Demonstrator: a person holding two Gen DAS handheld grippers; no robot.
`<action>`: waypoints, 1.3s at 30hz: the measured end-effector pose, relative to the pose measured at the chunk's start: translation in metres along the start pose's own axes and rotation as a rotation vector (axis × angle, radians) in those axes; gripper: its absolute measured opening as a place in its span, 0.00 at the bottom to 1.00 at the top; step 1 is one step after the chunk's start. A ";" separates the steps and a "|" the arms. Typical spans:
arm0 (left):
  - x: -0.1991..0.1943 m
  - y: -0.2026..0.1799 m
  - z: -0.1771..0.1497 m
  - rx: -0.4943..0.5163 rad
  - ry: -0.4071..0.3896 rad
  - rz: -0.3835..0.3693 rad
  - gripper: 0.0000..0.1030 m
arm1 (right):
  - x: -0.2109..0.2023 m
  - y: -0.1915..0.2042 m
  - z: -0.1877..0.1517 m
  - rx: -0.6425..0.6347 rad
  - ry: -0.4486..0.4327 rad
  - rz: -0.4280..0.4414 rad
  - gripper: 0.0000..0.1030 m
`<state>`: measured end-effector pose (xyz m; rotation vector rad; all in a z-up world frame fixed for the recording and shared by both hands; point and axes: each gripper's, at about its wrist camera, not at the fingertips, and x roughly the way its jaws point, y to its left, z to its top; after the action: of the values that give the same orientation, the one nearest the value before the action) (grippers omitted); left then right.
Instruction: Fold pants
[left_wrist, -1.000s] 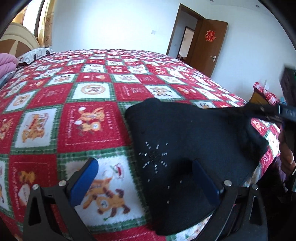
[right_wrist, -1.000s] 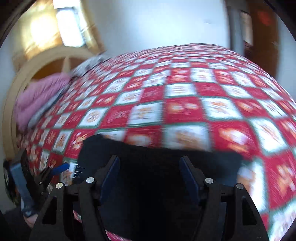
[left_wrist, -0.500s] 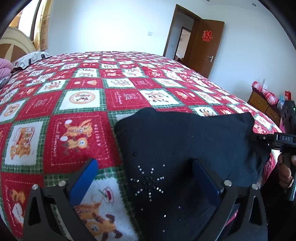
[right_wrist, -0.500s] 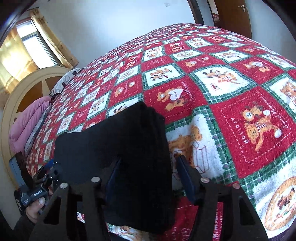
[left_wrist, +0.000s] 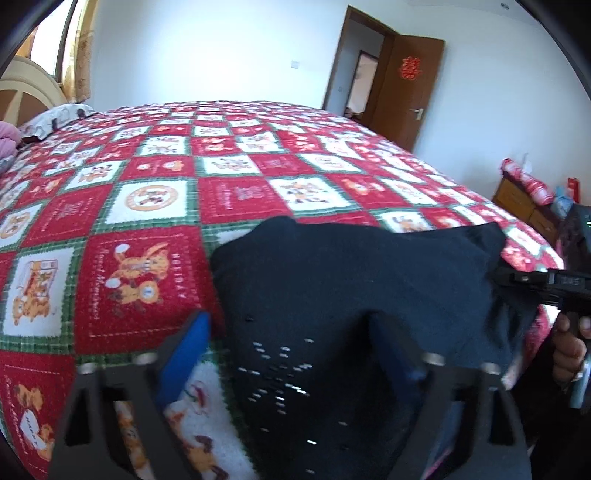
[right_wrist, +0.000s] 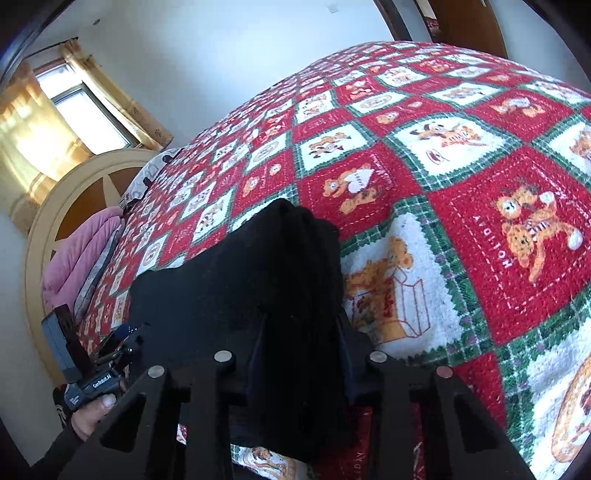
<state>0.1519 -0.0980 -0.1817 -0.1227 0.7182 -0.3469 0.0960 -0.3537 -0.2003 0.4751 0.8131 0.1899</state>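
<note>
The black pants (left_wrist: 354, 295) lie folded into a compact block near the bed's front edge, with small rhinestones on the near part. My left gripper (left_wrist: 291, 343) is open, its blue-padded fingers (left_wrist: 184, 350) straddling the pants' left end. My right gripper (right_wrist: 299, 332) is shut on the pants' thick folded right end (right_wrist: 288, 266). The right gripper also shows at the right in the left wrist view (left_wrist: 535, 284), gripping the fabric.
The bed (left_wrist: 229, 192) has a red, white and green patchwork blanket (right_wrist: 480, 184). A pink quilt (right_wrist: 77, 258) and headboard (right_wrist: 48, 206) are at the far left. A wooden door (left_wrist: 406, 88) and a nightstand (left_wrist: 524, 203) stand to the right.
My right gripper has closed on the pants' folded end, which was between open fingers before. The left gripper stayed open and shifted slightly closer over the pants.
</note>
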 end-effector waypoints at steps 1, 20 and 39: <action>0.000 -0.002 0.000 0.003 0.003 -0.015 0.65 | -0.001 0.001 0.000 -0.006 -0.003 -0.003 0.32; -0.028 0.015 0.006 -0.052 -0.039 -0.133 0.12 | -0.042 0.052 -0.003 -0.115 -0.101 0.012 0.25; -0.087 0.129 0.041 -0.174 -0.171 0.051 0.12 | 0.042 0.171 0.071 -0.277 -0.043 0.177 0.25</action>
<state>0.1528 0.0527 -0.1257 -0.2949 0.5803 -0.2217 0.1796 -0.2127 -0.1043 0.2875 0.6893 0.4482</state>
